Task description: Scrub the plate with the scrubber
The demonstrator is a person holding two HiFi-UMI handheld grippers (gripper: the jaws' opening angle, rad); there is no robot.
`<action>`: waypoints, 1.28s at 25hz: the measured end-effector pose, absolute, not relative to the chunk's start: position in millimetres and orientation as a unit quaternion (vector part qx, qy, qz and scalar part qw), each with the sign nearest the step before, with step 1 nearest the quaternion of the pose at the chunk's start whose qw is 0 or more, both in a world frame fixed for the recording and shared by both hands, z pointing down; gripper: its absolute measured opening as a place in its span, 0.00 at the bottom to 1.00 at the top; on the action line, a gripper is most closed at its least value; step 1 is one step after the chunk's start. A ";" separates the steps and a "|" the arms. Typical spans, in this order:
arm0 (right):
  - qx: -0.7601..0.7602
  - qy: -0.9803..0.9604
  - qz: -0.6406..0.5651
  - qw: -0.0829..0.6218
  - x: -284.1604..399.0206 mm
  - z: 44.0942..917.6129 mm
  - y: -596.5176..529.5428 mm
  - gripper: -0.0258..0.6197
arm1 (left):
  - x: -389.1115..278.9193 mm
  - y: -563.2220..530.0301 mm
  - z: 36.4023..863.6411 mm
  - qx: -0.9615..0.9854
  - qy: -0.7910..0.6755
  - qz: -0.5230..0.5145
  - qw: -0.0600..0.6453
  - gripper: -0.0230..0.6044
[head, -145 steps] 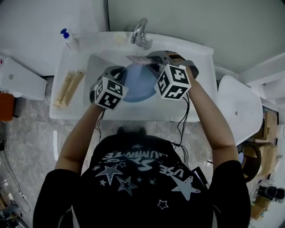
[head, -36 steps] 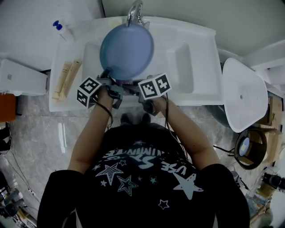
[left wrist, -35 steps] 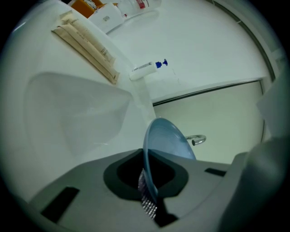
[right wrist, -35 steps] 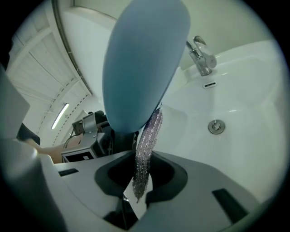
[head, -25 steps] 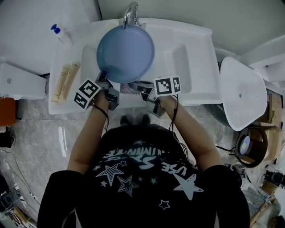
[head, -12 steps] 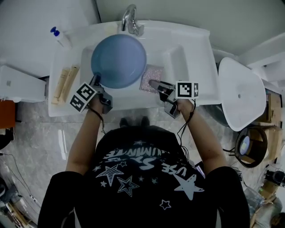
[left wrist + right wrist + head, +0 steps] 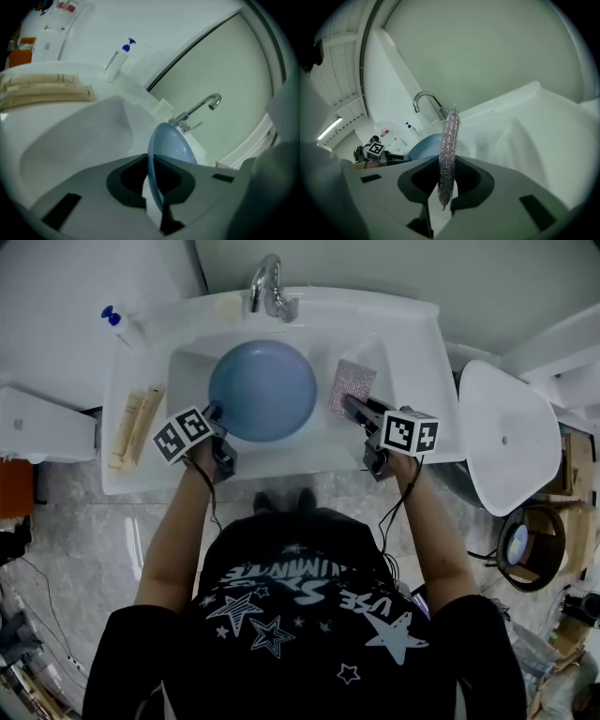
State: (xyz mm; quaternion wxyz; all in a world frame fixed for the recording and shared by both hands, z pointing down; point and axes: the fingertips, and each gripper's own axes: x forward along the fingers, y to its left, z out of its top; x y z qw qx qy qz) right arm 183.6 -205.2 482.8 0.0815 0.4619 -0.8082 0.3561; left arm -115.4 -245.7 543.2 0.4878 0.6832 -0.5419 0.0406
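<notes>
A round blue plate (image 7: 262,390) lies low in the white sink basin (image 7: 323,442). My left gripper (image 7: 214,412) is shut on its near-left rim. In the left gripper view the plate (image 7: 165,143) stands edge-on, and the left gripper (image 7: 151,177) pinches its rim. My right gripper (image 7: 350,406) is shut on a sparkly silver scrubber (image 7: 352,384), held over the right of the basin, apart from the plate. The scrubber (image 7: 450,145) hangs edge-on between the jaws of the right gripper (image 7: 446,186), with the plate (image 7: 423,146) off to its left.
A chrome faucet (image 7: 267,287) rises at the back of the sink. On the left counter a blue-capped bottle (image 7: 119,324) stands by two beige tubes (image 7: 136,426). A white rounded lid (image 7: 506,437) lies to the right of the sink.
The plate has come down from in front of the faucet into the basin, still in the left gripper. The right gripper has carried the scrubber off to the right, away from the plate.
</notes>
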 end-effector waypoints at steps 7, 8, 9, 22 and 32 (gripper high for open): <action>0.468 -0.805 0.350 0.100 191.4 497.5 -205.9 0.17 | -77.6 -252.0 584.9 0.672 -0.512 0.107 0.525 0.08; 0.466 -0.807 0.346 0.112 192.4 500.9 -205.9 0.17 | -71.7 -253.7 588.5 0.672 -0.509 0.116 0.525 0.08; 0.464 -0.808 0.341 0.122 193.2 504.0 -206.2 0.17 | -65.6 -256.3 591.3 0.673 -0.505 0.124 0.525 0.08; 0.444 -0.809 0.345 0.170 204.8 543.1 -208.9 0.17 | -5.5 -280.1 633.0 0.664 -0.478 0.156 0.553 0.08; 0.403 -0.828 0.348 0.176 197.9 555.9 -210.4 0.17 | 23.6 -267.9 657.5 0.657 -0.472 0.183 0.559 0.08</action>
